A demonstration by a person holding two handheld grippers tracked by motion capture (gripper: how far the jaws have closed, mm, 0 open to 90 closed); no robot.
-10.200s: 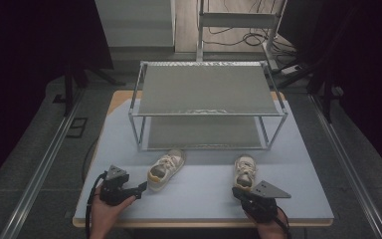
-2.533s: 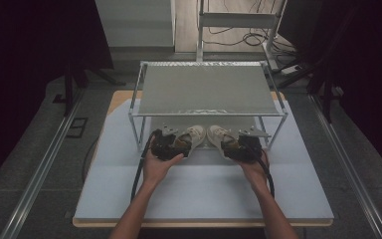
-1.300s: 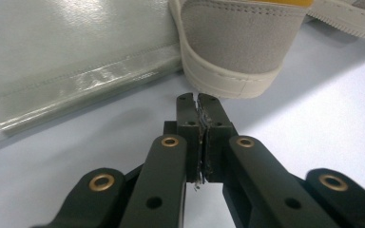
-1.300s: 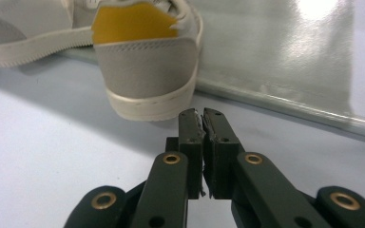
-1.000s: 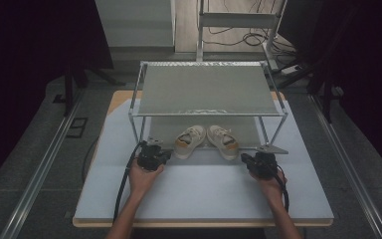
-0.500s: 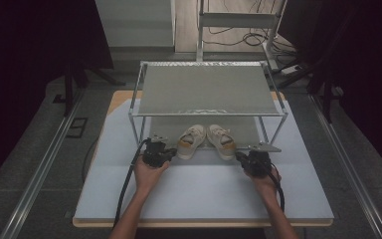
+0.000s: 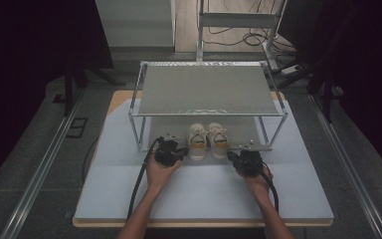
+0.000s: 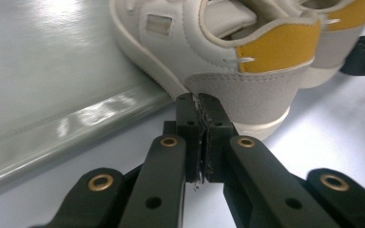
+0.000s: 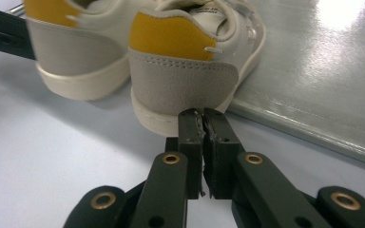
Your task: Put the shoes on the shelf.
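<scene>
A: Shoes: the left shoe (image 7: 197, 141) and the right shoe (image 7: 218, 140) stand side by side, toes under the rack (image 7: 206, 89), heels at the front edge of its lower shelf (image 8: 52, 85). Is anything held?

B: No. The left gripper (image 7: 178, 151) has its jaws pressed together on nothing, tips just at the left shoe's grey heel patch (image 8: 252, 92). The right gripper (image 7: 233, 155) is likewise clenched empty, tips close behind the right shoe's heel (image 9: 183, 85).

A: Risk condition?

B: Both heels overhang the shelf lip onto the table (image 7: 204, 194). A push from closed tips applied off the centre of a heel is likely to pivot that shoe, driving it into its neighbour or skewing the pair.

A: Secondary risk?

B: A push applied low, at the sole rim, can catch the sole on the shelf lip and tip the shoe forward. The trailing cable (image 7: 142, 174) could also drag across the table.
</scene>
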